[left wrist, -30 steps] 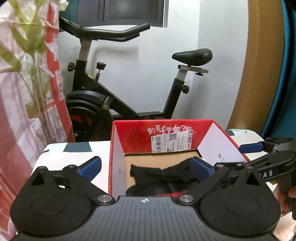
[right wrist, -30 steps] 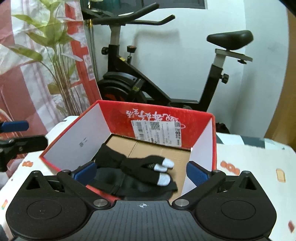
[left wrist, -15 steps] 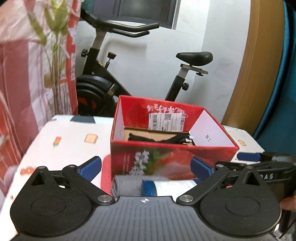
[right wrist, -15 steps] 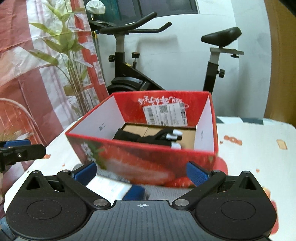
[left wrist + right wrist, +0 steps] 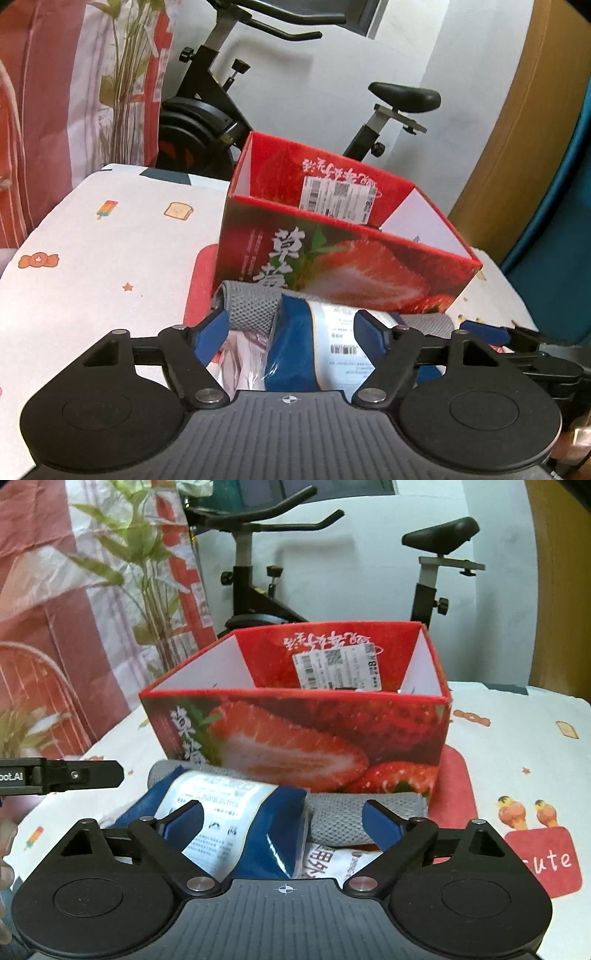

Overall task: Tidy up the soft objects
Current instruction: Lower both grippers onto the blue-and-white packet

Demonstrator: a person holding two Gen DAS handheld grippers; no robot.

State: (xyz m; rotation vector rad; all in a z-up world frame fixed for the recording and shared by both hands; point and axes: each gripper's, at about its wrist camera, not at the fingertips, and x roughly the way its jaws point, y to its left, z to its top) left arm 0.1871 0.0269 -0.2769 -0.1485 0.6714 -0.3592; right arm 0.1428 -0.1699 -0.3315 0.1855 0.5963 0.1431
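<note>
A red strawberry-print box [image 5: 347,258] [image 5: 295,734] stands open on the table. In front of it lies a grey mesh cloth [image 5: 255,306] [image 5: 340,816] with a blue plastic-wrapped pack [image 5: 306,350] [image 5: 221,812] on top and a pink-white packet [image 5: 240,362] [image 5: 332,860] beside it. My left gripper [image 5: 291,332] is open, its fingers either side of the blue pack and the cloth. My right gripper [image 5: 282,821] is open, low over the same pile. Each gripper shows at the edge of the other's view. The box's contents are hidden from here.
The table [image 5: 92,277] has a white cloth with small cartoon prints and red patches. An exercise bike [image 5: 221,110] [image 5: 258,572] stands behind it against the white wall, with a plant and red-striped curtain [image 5: 110,590] at the left.
Both grippers have pulled back from above the box and dropped low in front of it. The black gloves in the box are out of sight; the pile of soft items now lies between the fingers.
</note>
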